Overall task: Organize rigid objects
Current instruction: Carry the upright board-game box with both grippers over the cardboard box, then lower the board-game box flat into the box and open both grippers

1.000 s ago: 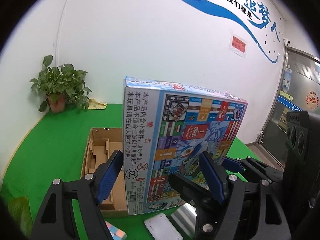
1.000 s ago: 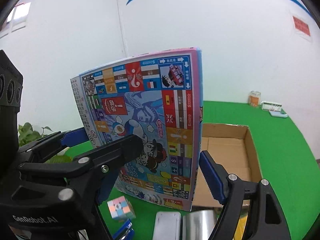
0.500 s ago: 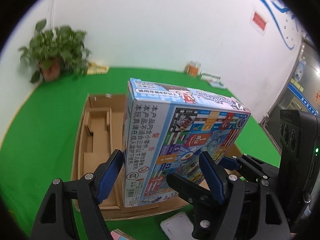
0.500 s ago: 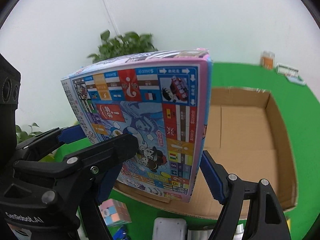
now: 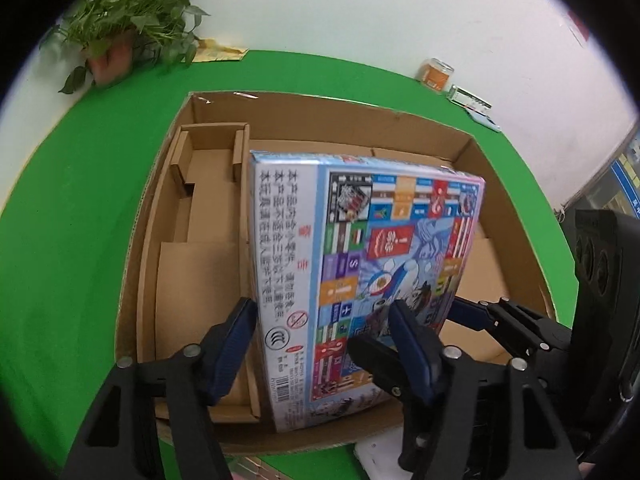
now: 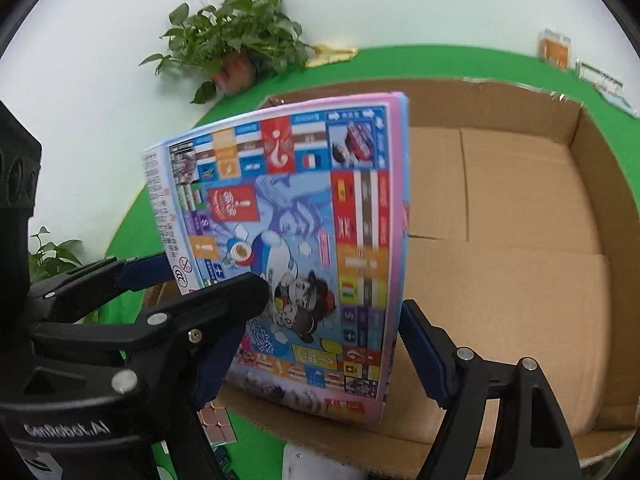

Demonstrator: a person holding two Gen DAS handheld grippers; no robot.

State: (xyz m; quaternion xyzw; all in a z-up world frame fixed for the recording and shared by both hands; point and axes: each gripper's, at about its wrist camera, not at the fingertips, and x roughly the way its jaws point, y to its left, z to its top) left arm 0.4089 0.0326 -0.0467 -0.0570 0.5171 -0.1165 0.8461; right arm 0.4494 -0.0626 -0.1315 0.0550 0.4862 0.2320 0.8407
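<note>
Flat, colourful printed cardboard game box (image 5: 360, 276), on edge over the open brown cardboard carton (image 5: 516, 216) on the green worktop (image 5: 68, 216). My left claw (image 5: 320, 344) is closing across its spine; my right claw (image 6: 316, 344) pinches its opposite edge. Probably light, stiff, glossy: grip edges squarely.

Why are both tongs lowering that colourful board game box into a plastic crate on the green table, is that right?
Not quite: it is an open cardboard box, not a plastic crate. The right wrist view shows its brown corrugated walls and floor. The rest holds: both tongs grip the colourful board game box above it on the green table.
</note>
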